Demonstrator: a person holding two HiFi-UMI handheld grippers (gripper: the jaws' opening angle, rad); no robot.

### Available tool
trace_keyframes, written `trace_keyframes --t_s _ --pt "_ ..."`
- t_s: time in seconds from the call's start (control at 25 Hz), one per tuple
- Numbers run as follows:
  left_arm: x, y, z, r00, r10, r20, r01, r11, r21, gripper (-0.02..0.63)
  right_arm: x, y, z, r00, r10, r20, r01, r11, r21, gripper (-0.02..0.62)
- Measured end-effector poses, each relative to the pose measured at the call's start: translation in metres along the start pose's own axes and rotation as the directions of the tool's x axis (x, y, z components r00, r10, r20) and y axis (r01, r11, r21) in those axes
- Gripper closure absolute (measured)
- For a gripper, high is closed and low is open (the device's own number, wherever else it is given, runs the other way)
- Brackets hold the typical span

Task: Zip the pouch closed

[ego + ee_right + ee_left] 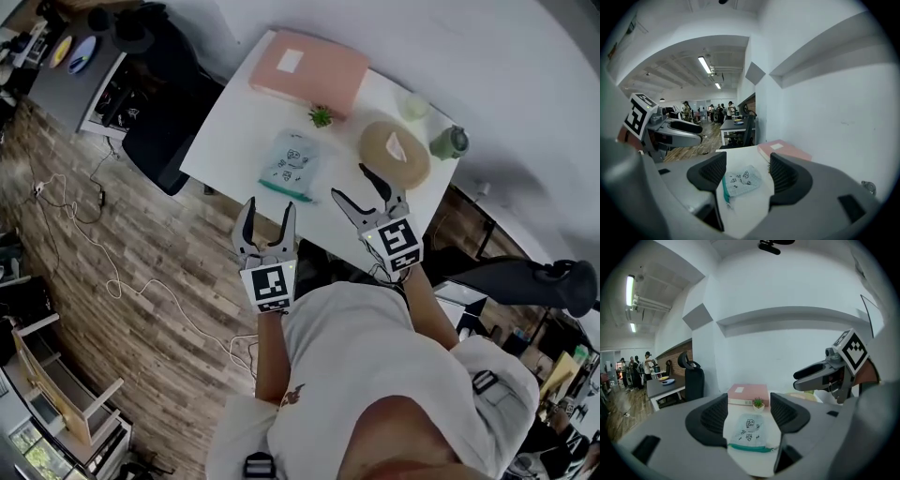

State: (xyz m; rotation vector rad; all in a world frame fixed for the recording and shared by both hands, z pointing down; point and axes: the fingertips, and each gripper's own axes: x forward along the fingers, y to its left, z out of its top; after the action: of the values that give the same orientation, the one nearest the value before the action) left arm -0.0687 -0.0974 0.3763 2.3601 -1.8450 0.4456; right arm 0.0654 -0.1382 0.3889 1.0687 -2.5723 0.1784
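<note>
While your left gripper (269, 208) and right gripper (352, 183) hang spread and empty, the pouch (291, 164) lies flat on the table (234, 122) just ahead, its teal zipper edge (285, 190) crosswise, facing you, nearer your left gripper—pull seemingly at the right end.

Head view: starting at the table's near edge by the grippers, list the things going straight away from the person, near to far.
Pouch → small potted plant → pink box. The tan round item and the green bottle sit off to the right, outside that line.
</note>
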Motion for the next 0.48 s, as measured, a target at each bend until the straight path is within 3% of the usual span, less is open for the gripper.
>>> trace_keyframes --t_s 0.28,0.48 --pt "0.031 0.014 -0.04 0.993 -0.086 -0.076 0.084 0.996 -0.03 0.339 0.037 0.007 -0.036 0.994 -0.004 -0.113 0.003 1.0 -0.016 0.307" --pt "0.041 0.012 -0.074 0.981 -0.14 -0.137 0.133 0.989 -0.063 0.348 0.053 0.016 -0.076 0.973 0.025 -0.228 -0.032 0.999 -0.03 0.333"
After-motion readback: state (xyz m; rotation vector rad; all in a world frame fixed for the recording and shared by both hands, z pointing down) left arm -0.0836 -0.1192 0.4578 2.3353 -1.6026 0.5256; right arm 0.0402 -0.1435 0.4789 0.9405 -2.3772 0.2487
